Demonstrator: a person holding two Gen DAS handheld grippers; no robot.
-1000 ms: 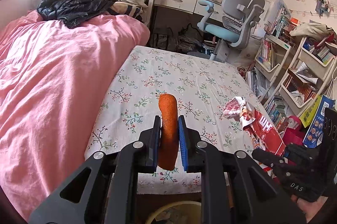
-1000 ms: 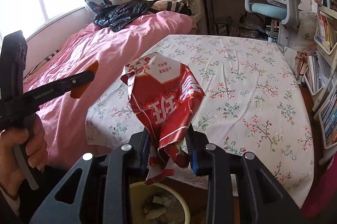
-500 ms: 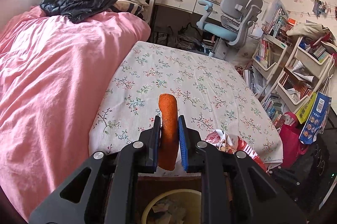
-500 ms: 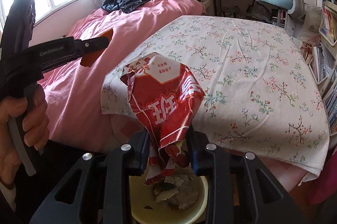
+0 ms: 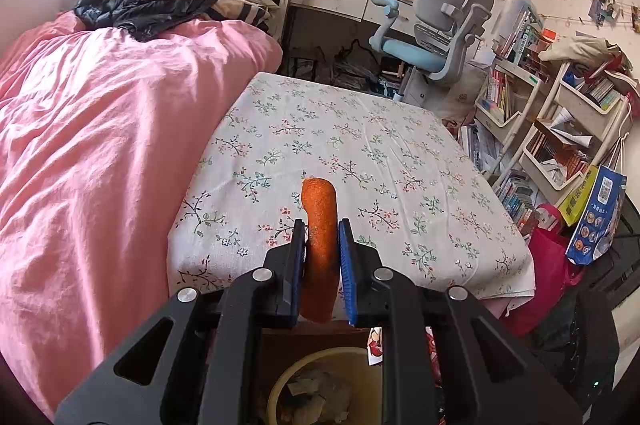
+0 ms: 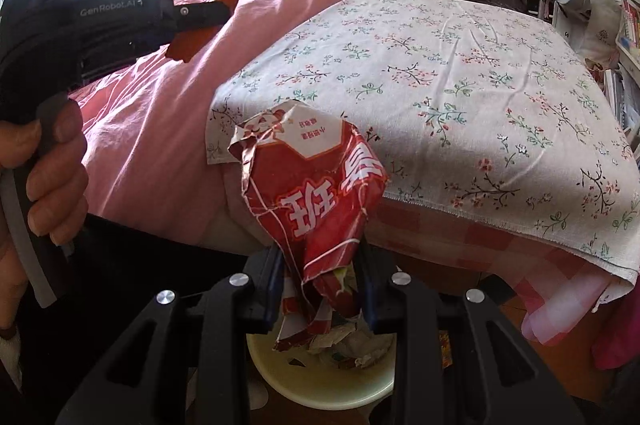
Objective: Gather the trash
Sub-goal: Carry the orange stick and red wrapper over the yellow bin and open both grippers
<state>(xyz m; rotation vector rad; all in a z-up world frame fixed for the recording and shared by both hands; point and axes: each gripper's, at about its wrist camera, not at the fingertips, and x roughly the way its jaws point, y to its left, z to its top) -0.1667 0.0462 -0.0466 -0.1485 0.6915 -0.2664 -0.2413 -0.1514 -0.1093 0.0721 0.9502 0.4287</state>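
Item one: my left gripper (image 5: 320,241), jaws pinching an orange peel strip (image 5: 319,221) that stands upright between the pads, held over the near edge of the floral tablecloth (image 5: 360,145). My left hand (image 6: 44,181) grips its handle.

Item two: my right gripper (image 6: 320,265), jaws clamped on a crumpled red snack wrapper (image 6: 312,185), printed side upside down, hanging directly above the pale yellow waste bin (image 6: 320,385).

Item three: the bin, holding crumpled scraps, below the table's edge beside the pink duvet (image 5: 100,145).
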